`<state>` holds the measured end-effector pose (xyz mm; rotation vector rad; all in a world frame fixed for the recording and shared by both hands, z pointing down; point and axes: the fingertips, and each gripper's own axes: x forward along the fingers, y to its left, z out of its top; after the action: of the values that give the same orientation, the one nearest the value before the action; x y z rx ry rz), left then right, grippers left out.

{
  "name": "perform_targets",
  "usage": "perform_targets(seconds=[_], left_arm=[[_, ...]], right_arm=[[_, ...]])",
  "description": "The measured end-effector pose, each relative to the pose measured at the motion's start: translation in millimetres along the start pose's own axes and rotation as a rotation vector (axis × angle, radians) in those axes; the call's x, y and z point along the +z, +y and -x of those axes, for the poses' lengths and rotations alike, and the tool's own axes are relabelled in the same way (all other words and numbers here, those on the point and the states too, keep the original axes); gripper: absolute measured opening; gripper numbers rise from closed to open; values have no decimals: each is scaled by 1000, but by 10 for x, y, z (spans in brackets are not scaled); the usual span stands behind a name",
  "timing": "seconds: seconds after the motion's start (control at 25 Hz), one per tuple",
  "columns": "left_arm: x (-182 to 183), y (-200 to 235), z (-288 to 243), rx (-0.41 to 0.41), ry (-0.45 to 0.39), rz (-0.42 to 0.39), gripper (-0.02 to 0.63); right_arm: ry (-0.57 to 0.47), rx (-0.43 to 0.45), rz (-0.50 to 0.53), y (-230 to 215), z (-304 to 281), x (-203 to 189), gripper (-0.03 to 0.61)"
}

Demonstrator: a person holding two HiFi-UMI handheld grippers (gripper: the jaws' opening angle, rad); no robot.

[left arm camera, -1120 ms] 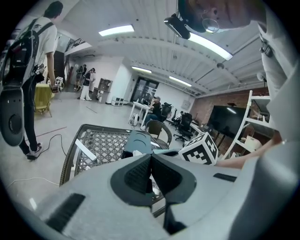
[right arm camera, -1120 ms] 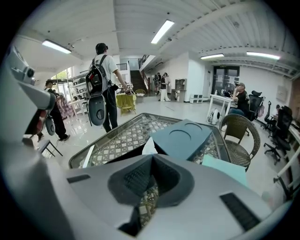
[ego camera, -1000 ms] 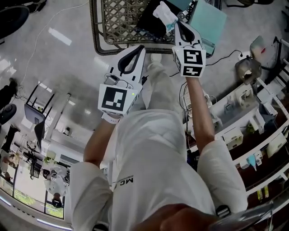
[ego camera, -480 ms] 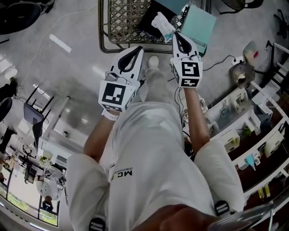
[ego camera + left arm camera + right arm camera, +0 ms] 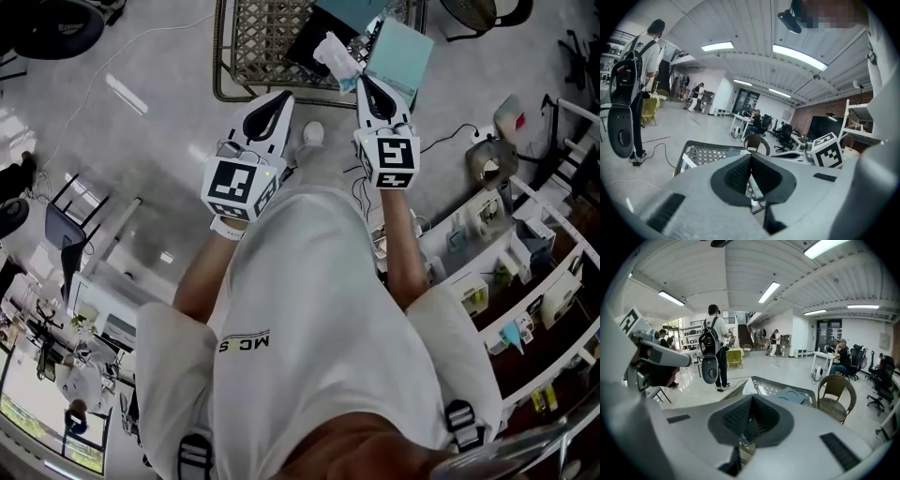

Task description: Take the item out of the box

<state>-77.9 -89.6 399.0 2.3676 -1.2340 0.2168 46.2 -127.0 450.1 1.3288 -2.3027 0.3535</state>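
Glossy grey floor fills the head view, with the white crumpled item (image 5: 336, 52) at the tip of the right gripper (image 5: 366, 81) above the wire box (image 5: 267, 37); the left gripper view shows the left gripper (image 5: 751, 155) closed on nothing, and the right gripper view shows that gripper's jaws pinched together on the item.

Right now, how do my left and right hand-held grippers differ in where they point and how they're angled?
In the head view, the left hand-held gripper points at bare mesh of the wire basket. The right hand-held gripper points at a crumpled white item beside a teal box. The left one slants toward the right one, which points nearly straight up the picture. Both have their jaws shut.
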Motion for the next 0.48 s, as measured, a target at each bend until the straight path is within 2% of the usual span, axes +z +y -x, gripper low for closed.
perform_targets(seconds=[0.16, 0.48], left_arm=[[108, -43, 83, 21, -29, 35, 25], [380, -58, 259, 44, -96, 17, 25]], right_arm=[[-27, 6, 7, 25, 209, 137, 15], [-106, 23, 24, 71, 463, 472, 15]])
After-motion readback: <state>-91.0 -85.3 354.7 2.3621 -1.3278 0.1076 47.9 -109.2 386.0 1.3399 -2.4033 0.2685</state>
